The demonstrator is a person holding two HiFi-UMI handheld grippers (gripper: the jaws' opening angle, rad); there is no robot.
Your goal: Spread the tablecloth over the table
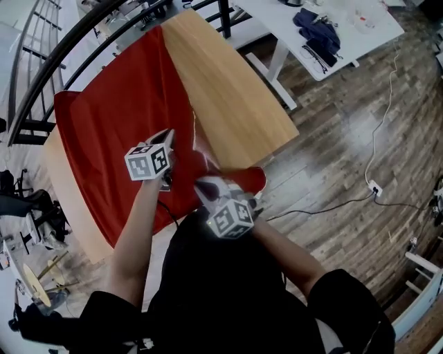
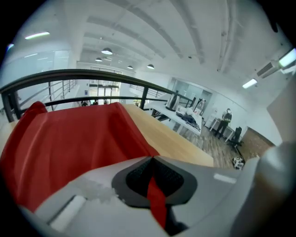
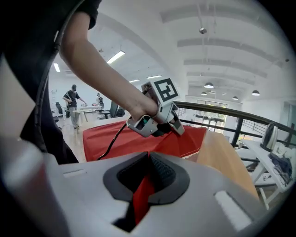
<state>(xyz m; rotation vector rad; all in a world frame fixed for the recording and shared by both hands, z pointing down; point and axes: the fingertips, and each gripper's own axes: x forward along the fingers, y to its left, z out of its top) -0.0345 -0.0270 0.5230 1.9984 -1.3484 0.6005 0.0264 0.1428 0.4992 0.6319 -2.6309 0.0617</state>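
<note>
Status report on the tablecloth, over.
Left hand-held gripper shut on cloth; right hand-held gripper too. Table half bare. Nothing in the way.

The tablecloth [image 1: 118,131] lies over the table's [image 1: 235,97] left half, with the left gripper [image 1: 168,138] and right gripper [image 1: 208,185] side by side at its lower edge. A railing [image 1: 75,47] is at upper left, a desk [image 1: 277,21] at upper right.

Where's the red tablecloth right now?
In the head view the red tablecloth covers the left half of the wooden table, its near edge pinched in the left tool and right tool.
</note>
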